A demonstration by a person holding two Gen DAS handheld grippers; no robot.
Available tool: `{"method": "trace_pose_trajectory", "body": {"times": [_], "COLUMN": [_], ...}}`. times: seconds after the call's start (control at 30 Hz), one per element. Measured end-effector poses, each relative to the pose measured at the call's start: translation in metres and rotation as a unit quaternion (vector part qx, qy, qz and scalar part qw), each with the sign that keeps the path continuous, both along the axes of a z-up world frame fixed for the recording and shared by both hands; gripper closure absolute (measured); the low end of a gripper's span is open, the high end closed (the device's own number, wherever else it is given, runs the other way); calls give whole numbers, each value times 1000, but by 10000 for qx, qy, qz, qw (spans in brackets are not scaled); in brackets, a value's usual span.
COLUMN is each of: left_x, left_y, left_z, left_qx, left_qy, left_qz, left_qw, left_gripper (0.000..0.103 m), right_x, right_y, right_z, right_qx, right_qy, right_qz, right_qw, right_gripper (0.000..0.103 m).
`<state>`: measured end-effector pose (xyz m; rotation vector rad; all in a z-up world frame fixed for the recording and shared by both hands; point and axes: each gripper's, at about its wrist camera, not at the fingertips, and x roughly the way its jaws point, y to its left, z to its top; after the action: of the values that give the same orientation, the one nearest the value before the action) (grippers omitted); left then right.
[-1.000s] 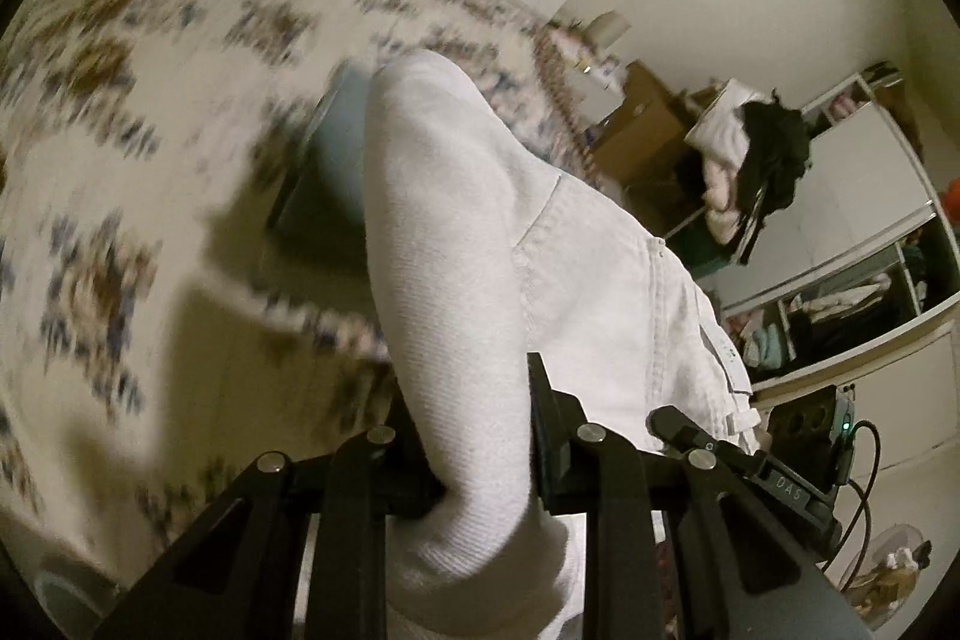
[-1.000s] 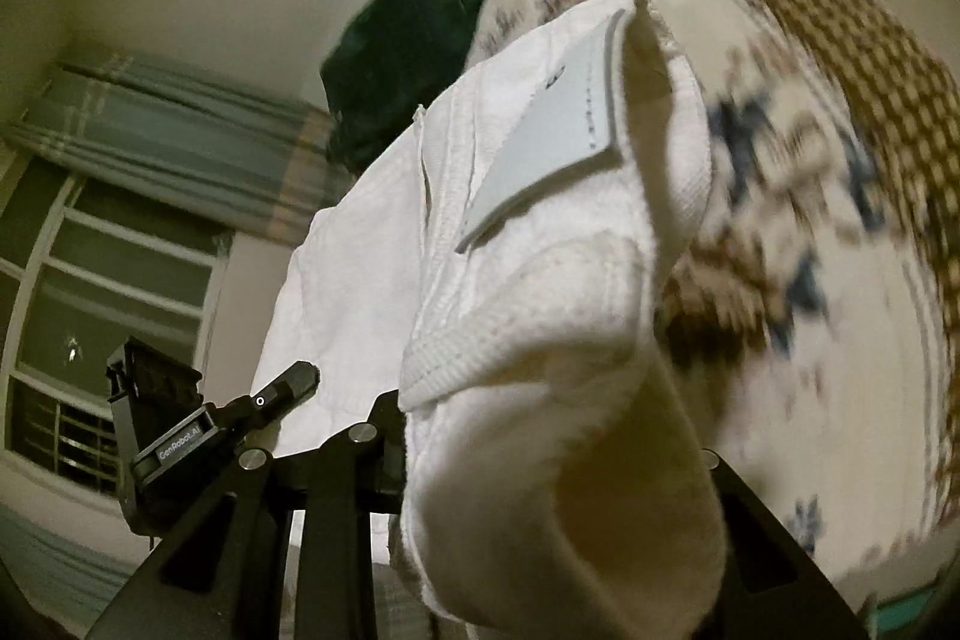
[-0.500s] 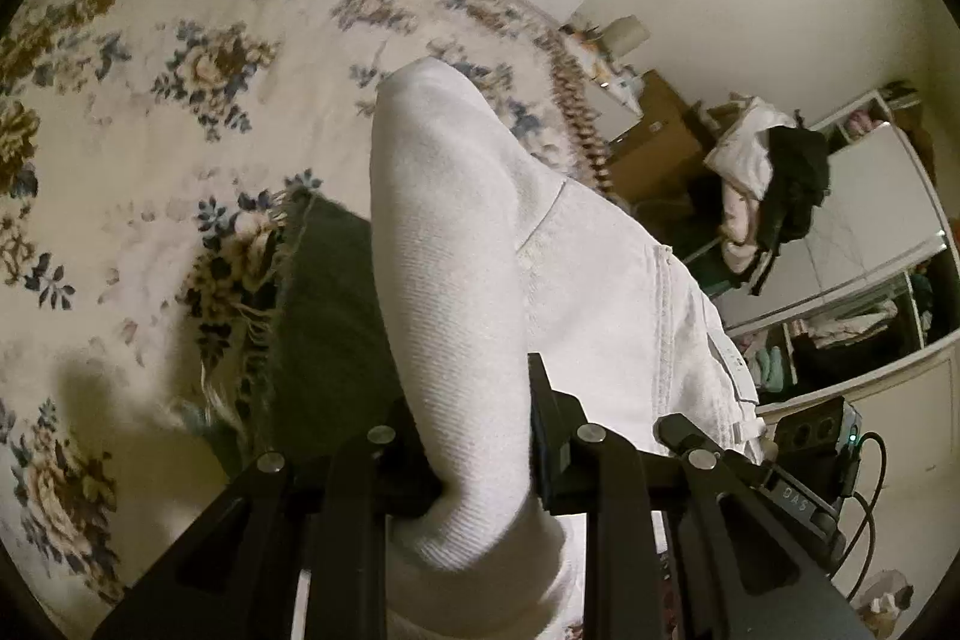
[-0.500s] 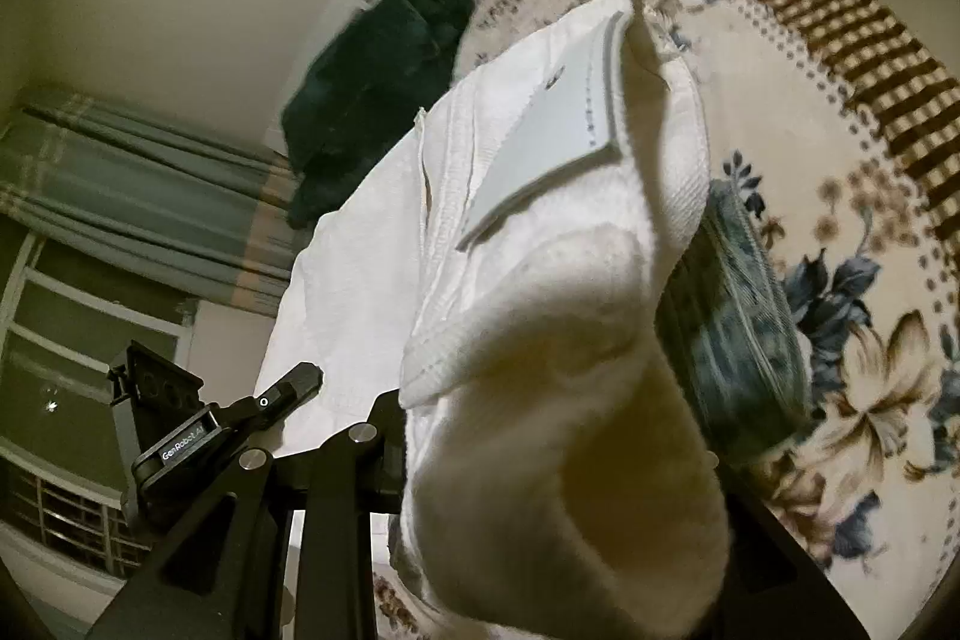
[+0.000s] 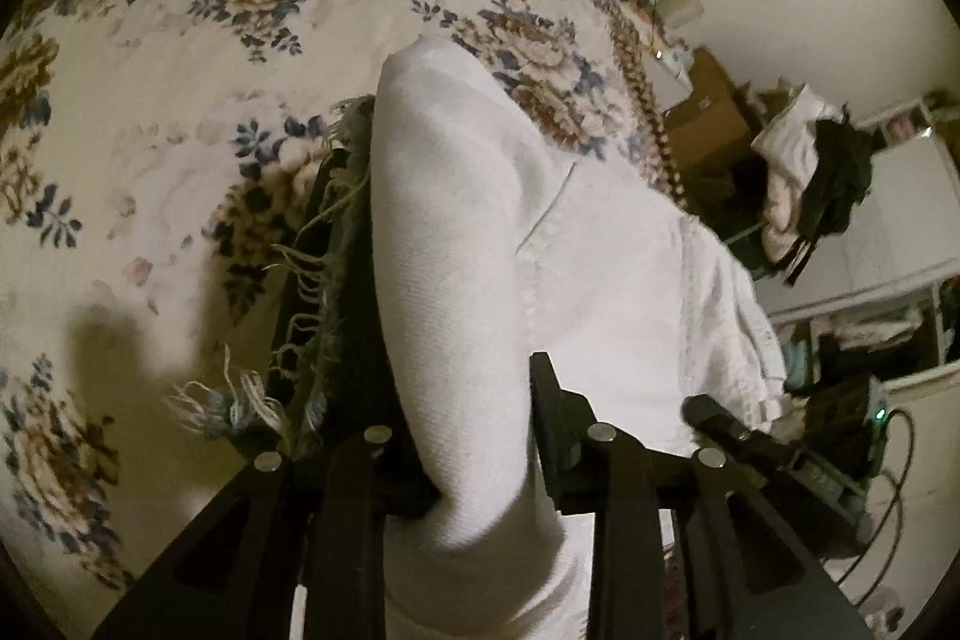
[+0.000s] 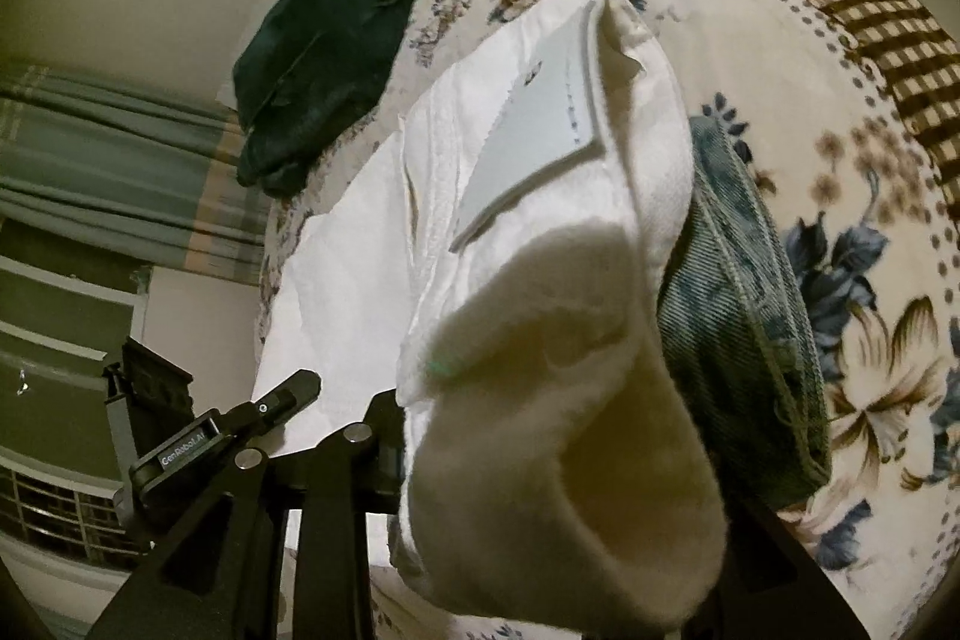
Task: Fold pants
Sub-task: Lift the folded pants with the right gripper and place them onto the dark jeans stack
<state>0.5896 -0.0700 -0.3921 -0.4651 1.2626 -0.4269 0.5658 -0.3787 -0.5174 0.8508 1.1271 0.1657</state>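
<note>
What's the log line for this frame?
task: fold pants | left gripper: shut on white pants | right gripper: shut on white pants | under: denim garment on floral bedspread

Floral bedspread [image 5: 180, 58], dark green garment [image 6: 324, 58]

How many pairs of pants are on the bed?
2 that I can make out. White pants are clamped in both grippers, left and right. Blue jeans lie beneath them on the bedspread. The dark heap may hide more.
</note>
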Motion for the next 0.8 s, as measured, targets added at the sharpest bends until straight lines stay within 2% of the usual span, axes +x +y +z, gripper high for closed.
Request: {"method": "trace_pose_trajectory", "body": {"times": [0.03,0.1,0.23,0.3,0.37,0.5,0.63,0.67,0.7,0.8], "left_x": [1,2,-4,-8,-11,-20,-30,-33,-37,-47], "left_y": [-3,-4,-4,-7,-9,-17,-26,-29,-30,-33], "left_z": [2,5,15,21,28,42,58,62,67,82], "left_qx": [172,395,736,998,1284,1722,2117,2162,2205,2301], "left_qy": [6,-8,-49,-135,-225,-428,-721,-773,-831,-965], "left_qz": [-51,-90,-64,-65,-65,-130,-244,-275,-277,-240], "left_qw": [9998,9992,9973,9949,9914,9841,9744,9729,9714,9681], "left_gripper": [72,72,67,57,29,19,9,6,6,6], "right_x": [-2,-8,-15,-17,-19,-28,-44,-49,-52,-62], "right_y": [-1,0,-2,-2,-1,12,20,22,24,30], "right_z": [1,11,27,34,41,62,85,92,98,118], "right_qx": [-40,-266,-521,-708,-967,-1688,-2277,-2454,-2562,-2970], "right_qy": [27,80,105,140,190,214,183,127,95,70], "right_qz": [-3,-9,30,95,165,297,195,157,134,102], "right_qw": [10000,9996,9986,9973,9950,9850,9734,9692,9665,9548], "right_gripper": [66,62,61,61,60,57,54,46,33,10]}}
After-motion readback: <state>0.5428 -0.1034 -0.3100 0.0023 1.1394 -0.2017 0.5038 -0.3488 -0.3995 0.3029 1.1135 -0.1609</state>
